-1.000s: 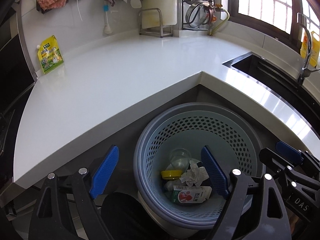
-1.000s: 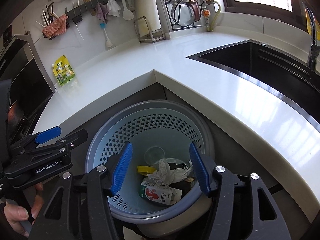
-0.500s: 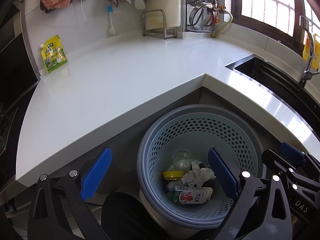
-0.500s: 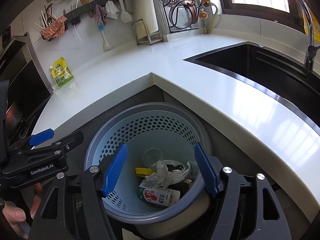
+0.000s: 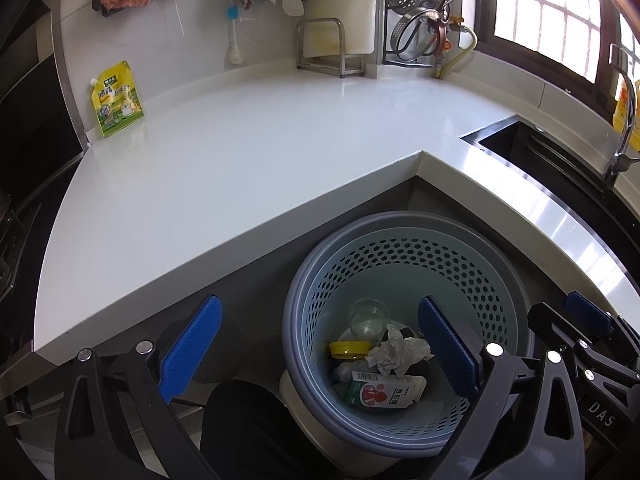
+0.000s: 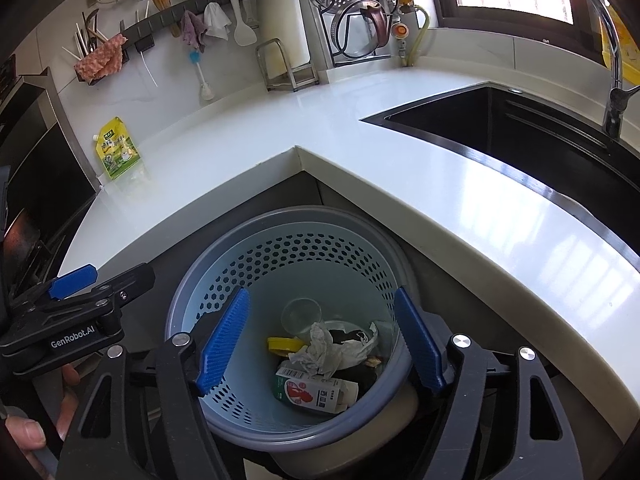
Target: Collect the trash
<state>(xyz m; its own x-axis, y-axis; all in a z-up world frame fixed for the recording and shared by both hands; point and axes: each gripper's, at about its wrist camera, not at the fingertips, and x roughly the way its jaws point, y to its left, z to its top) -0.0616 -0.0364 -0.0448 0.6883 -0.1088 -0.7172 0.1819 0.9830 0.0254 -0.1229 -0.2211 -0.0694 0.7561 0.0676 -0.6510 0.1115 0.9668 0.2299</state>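
Note:
A blue perforated basket point(image 5: 404, 219) stands on the floor in the corner under the white counter point(image 5: 240, 160). Inside lie a crumpled paper point(image 5: 394, 354), a red-and-white drink carton point(image 5: 384, 392), a yellow lid point(image 5: 349, 348) and a clear cup point(image 5: 369, 316). My left gripper point(image 5: 320, 308) hangs open above the basket's left rim, nothing between its blue pads. My right gripper point(image 6: 320, 296) hovers over the basket point(image 6: 288, 216) with its jaws opening. They frame the paper point(image 6: 320, 350) and carton point(image 6: 308, 390) far below and hold nothing.
A yellow pouch point(image 5: 116, 100) leans on the wall at the counter's far left. A black sink point(image 6: 500, 132) with a tap point(image 6: 612, 92) lies to the right. Utensils and a dish rack point(image 5: 332, 52) line the back wall. A person's hand point(image 6: 24, 432) grips the left tool.
The jaws of both grippers have spread wider over the basket. The trash inside lies as before, and neither hand has shifted noticeably.

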